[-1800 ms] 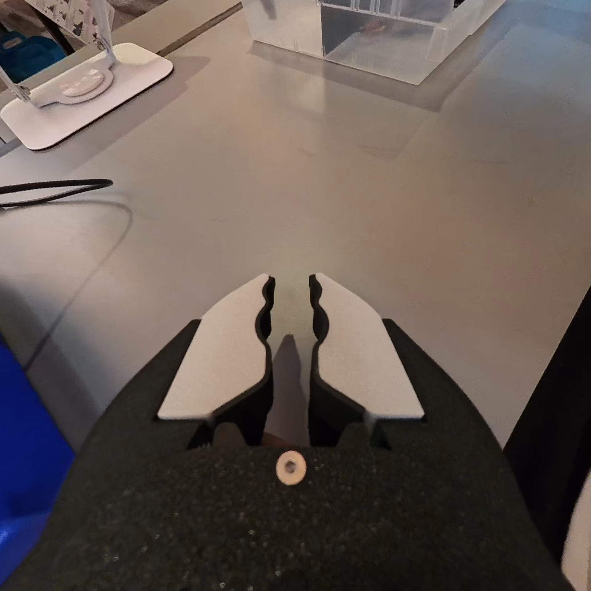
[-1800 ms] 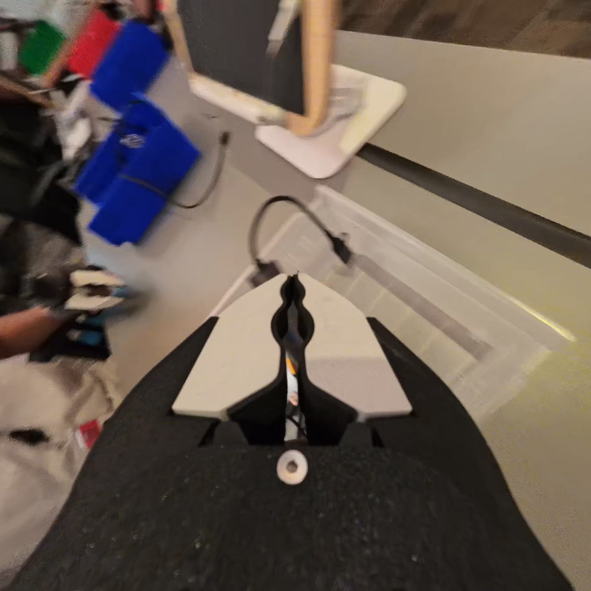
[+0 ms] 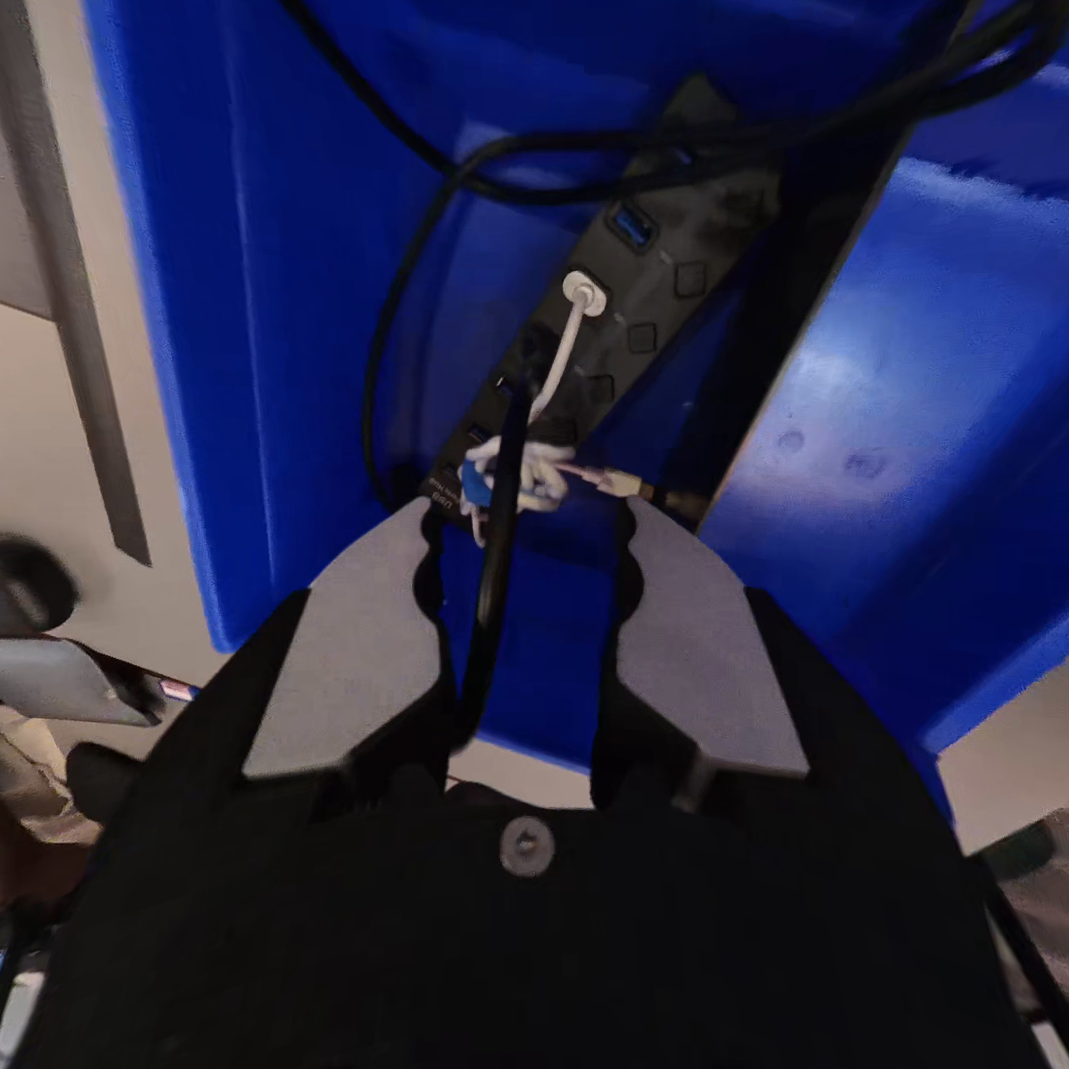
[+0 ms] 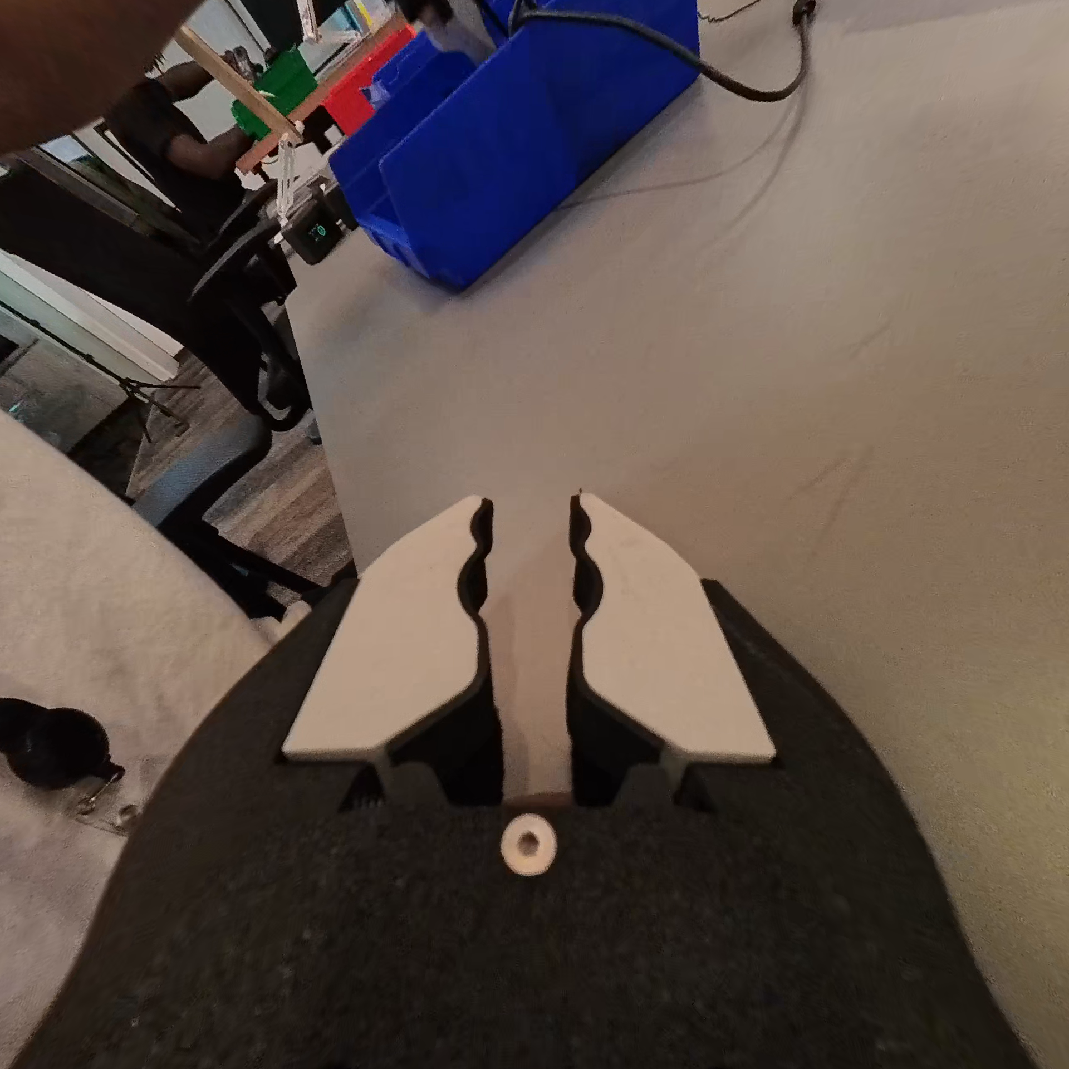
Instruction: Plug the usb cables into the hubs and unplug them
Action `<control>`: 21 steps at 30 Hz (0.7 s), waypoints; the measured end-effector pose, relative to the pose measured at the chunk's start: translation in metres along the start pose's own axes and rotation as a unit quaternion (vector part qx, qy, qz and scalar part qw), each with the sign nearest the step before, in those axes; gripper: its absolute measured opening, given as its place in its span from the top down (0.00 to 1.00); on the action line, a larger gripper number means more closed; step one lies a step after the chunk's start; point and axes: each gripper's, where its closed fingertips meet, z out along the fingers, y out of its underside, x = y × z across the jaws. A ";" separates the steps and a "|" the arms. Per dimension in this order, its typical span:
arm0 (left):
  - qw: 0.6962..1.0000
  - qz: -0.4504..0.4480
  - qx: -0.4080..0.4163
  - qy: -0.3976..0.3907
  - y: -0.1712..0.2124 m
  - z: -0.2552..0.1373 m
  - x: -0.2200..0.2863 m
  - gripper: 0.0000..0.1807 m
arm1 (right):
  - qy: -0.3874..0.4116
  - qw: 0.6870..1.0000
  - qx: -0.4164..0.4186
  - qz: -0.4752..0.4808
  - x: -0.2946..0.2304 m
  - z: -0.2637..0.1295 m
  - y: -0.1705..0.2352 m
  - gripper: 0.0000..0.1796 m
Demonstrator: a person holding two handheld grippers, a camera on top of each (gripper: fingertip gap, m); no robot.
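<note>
Left wrist view: the left gripper (image 3: 529, 509) is seen with jaws spread wide and grasping nothing, poised over the open top of a blue bin (image 3: 277, 324). A black USB hub (image 3: 653, 324) lies inside the bin, its long axis running from just ahead of the jaws up and to the right, away from the camera. A white cable (image 3: 570, 341) is plugged into a port near the middle of the hub, and a small white and blue bundle of cable (image 3: 520, 474) lies at the hub's near end, just beyond the fingertips. A black cable (image 3: 497, 549) runs from a port on the hub straight back through the gap between the jaws; contact with either finger cannot be told, as the picture is blurred. Further black cable (image 3: 405, 277) loops along the bin's left side. Right wrist view: the right gripper (image 4: 532, 503) is seen with jaws parted and empty, held low above the bare grey surface (image 4: 752, 405). The blue bin (image 4: 520, 150) stands well ahead and to the left, a black cable (image 4: 746, 87) trailing out of it over the surface. The hub itself is not visible from this side. Judgement: the left gripper is by far the nearer, and the coming move is taken to turn on the black cable lying along the jaws' own axis, so a closing on it near its plug, followed by a pull back along that line, would unplug it.
</note>
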 end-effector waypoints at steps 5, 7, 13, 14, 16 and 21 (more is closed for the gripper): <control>0.999 0.028 -0.038 0.003 0.001 0.028 -0.003 0.73 | -0.027 0.999 0.011 0.033 -0.002 0.000 -0.003 0.86; 0.993 0.072 -0.086 -0.023 0.007 0.025 -0.015 0.68 | -0.038 0.998 0.014 0.044 -0.003 0.001 -0.006 0.86; 0.980 0.170 -0.107 0.010 -0.008 0.029 -0.006 0.63 | -0.065 0.996 0.010 0.060 -0.006 0.003 -0.008 0.85; 0.979 0.177 -0.104 0.004 -0.009 0.034 -0.008 0.63 | -0.068 0.996 0.008 0.061 -0.007 0.004 -0.008 0.85; 0.981 0.177 -0.083 0.001 -0.013 0.042 -0.010 0.64 | -0.070 0.996 0.002 0.059 -0.008 0.004 -0.006 0.85; 0.977 0.202 -0.067 -0.007 0.001 0.066 -0.005 0.65 | -0.086 0.995 -0.013 0.055 -0.014 0.006 -0.002 0.85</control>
